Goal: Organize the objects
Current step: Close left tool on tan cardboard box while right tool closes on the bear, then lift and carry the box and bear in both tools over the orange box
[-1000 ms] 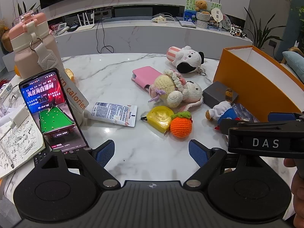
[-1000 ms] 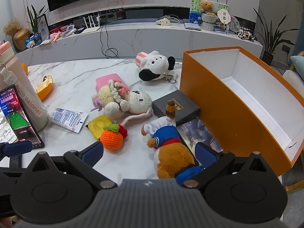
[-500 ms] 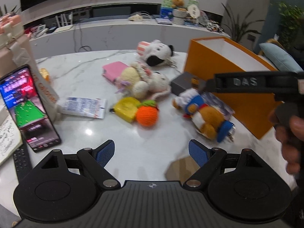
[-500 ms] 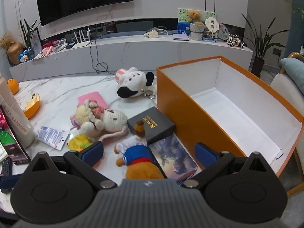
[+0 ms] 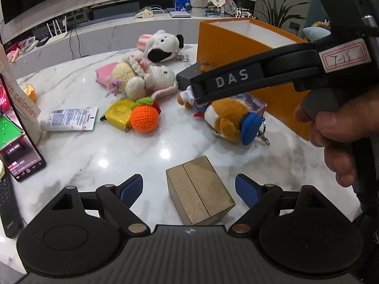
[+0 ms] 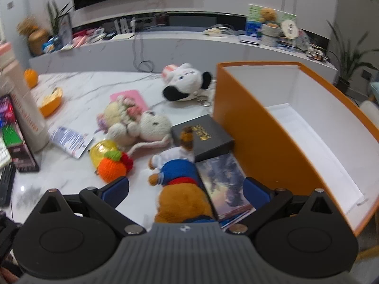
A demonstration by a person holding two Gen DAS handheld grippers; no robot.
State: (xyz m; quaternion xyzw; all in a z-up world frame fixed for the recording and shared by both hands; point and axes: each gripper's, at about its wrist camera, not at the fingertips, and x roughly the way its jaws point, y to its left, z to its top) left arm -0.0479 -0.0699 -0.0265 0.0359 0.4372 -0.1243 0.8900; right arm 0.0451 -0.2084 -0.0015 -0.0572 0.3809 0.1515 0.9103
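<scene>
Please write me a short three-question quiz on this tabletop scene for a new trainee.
1. True or false: the orange box already holds toys.
2. Which object lies between the open fingers of the left gripper? A) crocheted orange B) gold box C) pink case
3. Fill in: the right gripper hangs open over the ____ plush.

Key:
1. False; only its white inside shows.
2. B, the gold box.
3. The brown bear in blue clothes.
</scene>
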